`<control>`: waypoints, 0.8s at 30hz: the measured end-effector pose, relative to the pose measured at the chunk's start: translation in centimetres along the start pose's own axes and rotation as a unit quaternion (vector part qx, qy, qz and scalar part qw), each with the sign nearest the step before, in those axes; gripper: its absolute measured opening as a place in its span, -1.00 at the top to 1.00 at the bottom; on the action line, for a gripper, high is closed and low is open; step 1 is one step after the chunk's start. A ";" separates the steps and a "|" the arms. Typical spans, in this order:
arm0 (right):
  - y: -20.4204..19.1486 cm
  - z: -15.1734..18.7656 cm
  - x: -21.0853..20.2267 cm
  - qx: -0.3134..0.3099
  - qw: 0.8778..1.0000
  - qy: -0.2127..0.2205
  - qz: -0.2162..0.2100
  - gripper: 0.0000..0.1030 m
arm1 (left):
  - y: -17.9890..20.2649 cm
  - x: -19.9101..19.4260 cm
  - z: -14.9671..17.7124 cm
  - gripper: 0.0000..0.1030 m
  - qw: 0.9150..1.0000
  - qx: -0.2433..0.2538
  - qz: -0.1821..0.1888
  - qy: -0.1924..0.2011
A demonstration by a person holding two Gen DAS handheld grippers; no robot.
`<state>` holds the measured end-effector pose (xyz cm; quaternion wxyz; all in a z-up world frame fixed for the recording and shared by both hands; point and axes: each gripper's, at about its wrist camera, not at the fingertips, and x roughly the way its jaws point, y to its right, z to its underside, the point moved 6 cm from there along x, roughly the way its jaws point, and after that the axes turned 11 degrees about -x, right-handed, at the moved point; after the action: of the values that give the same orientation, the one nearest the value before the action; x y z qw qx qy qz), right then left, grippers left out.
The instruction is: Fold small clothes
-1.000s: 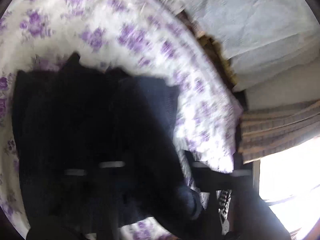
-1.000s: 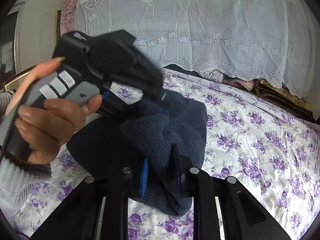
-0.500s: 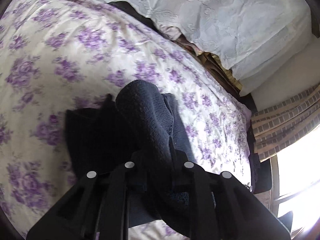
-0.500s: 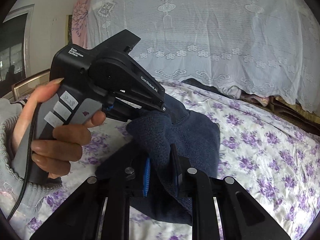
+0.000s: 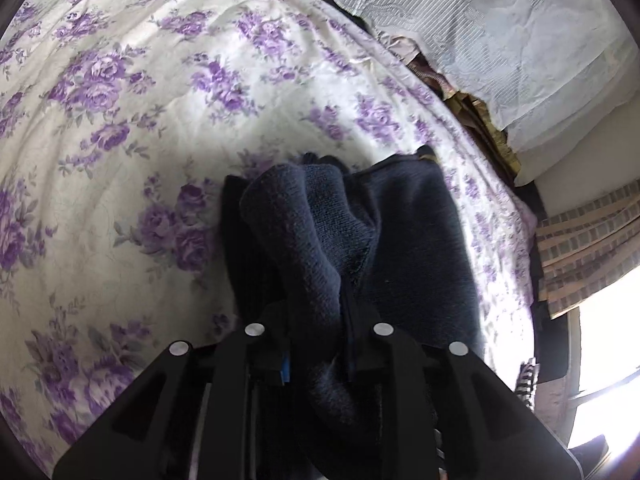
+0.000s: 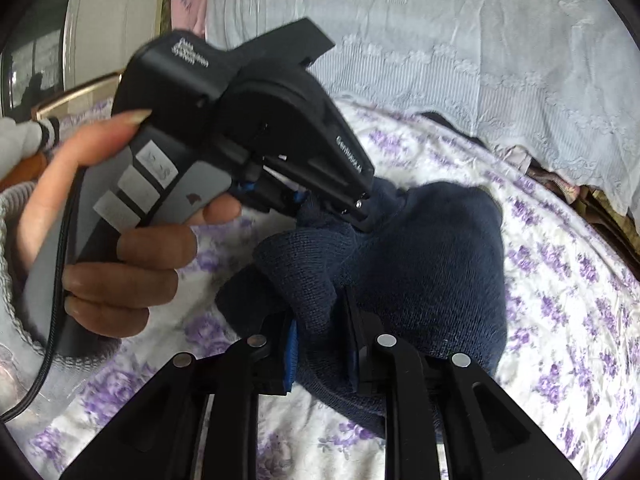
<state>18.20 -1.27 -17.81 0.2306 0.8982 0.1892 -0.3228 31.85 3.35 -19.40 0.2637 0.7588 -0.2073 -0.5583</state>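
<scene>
Navy knitted garment (image 5: 416, 240) lies bunched on the bed (image 5: 168, 92), over a sheet printed with purple flowers, and both grippers have hold of it. The left gripper (image 5: 316, 344) has its jaws nearly closed on a thick rolled fold of the knit; its jaws have just been opening slightly, with the cloth between them. The right gripper (image 6: 322, 344) has its jaws nearly closed on another fold of the same garment, blue pads pressing the knit. In the right wrist view a hand (image 6: 120, 248) grips the left gripper's handle. White lace cloth (image 6: 460, 40) hangs behind the bed.
</scene>
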 end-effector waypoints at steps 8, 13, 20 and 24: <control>-0.8 0.4 0.5 -0.023 1.000 0.001 -0.005 0.32 | -1.2 -0.1 0.0 0.59 0.999 -0.025 0.040 0.003; 1.0 0.4 -2.6 0.017 0.998 0.050 -0.035 0.13 | -0.4 -4.1 0.3 0.61 0.997 -0.008 0.042 0.060; 5.4 1.2 -7.8 0.070 0.992 0.103 -0.030 0.03 | 3.7 -8.8 3.3 0.55 0.992 0.056 0.067 0.095; 10.6 0.5 -8.4 0.126 0.987 0.101 -0.003 0.03 | 6.6 -7.8 6.3 0.33 0.990 0.099 0.057 0.082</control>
<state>17.06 -11.89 -9.42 0.0939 0.9474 0.1720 -0.2529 23.40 1.91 -10.95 0.2347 0.8112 -0.2822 -0.4552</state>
